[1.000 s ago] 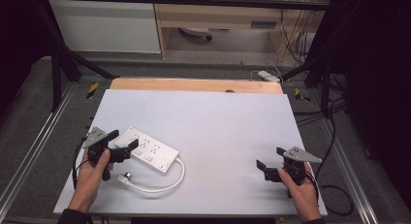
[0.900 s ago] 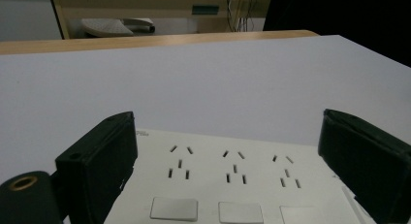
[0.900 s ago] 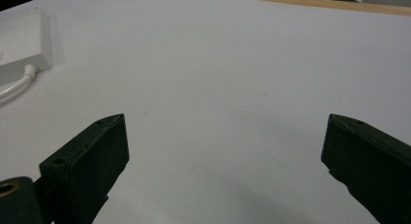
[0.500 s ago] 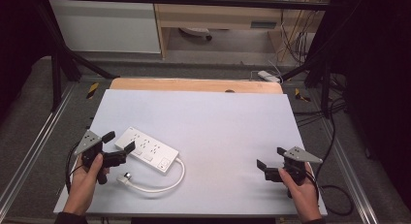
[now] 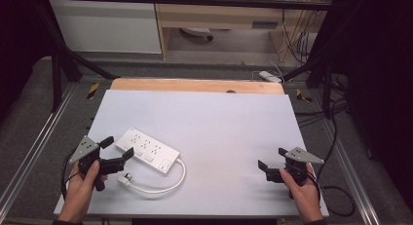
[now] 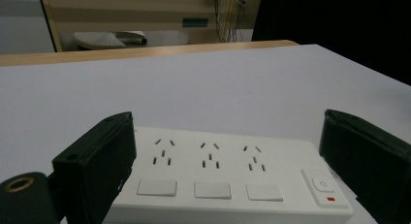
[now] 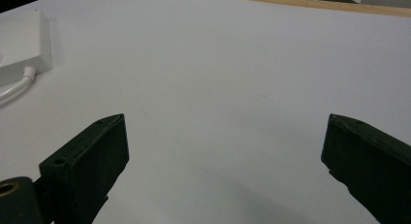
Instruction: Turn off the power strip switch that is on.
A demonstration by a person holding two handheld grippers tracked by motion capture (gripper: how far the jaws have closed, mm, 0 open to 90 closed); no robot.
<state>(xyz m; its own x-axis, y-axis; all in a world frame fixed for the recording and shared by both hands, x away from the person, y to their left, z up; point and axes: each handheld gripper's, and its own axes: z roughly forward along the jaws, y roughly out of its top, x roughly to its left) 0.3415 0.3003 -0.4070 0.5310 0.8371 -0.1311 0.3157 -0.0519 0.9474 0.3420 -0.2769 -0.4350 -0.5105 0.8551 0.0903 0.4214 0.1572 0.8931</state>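
Three socket groups run along the white power strip [image 5: 147, 150], each with its own pale rocker switch below it, and a master button with a small red mark sits at the end where the cord leaves. It lies flat on the near-left part of my white worktop [image 5: 219, 122], set at a slant, its long face toward me. Its white cord [image 5: 165, 185] curls away from the switch end in a loop across the worktop and comes back to the plug [image 5: 124, 178], which rests just in front of the strip.

My left tool [image 5: 118, 148] sits right at the strip's near-left end, with my left hand [image 5: 83, 191] low behind it. Its jaws are spread wide, one to each side of the strip's long face in the left gripper view [image 6: 232, 180]; from above one jaw tip seems to be just beside the casing, though I cannot tell whether it touches. Nothing is pinched between them.

My right tool [image 5: 272, 164] is well apart from all this, near the worktop's right front edge, held in my right hand [image 5: 303, 196]. Its jaws are likewise spread, with bare worktop between them, and in the right gripper view the strip's end [image 7: 24, 40] shows far off at the upper left.
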